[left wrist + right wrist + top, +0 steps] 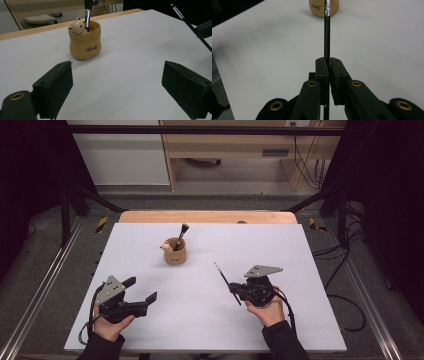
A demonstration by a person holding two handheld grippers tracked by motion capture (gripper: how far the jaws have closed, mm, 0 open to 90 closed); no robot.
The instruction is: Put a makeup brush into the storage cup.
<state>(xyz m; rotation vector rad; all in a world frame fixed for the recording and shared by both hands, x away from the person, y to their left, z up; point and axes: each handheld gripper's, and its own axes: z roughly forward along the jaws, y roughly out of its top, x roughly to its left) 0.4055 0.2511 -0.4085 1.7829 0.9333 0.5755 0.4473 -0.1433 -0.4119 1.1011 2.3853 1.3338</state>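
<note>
High view looks down from above the table's (pixel 150 330) near side; both gripper views sit low, facing the shared cup (pixel 85 42).

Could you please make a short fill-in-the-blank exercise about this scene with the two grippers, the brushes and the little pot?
1. The right gripper is shut on a thin black ____.
2. The jaws of the left gripper stand ____, with nothing between them.
3. The tan pot with a small bear figure on its rim holds ____ brush.
4. The pot stands on the ____ board.

Missing words: brush; open; one; white
</note>
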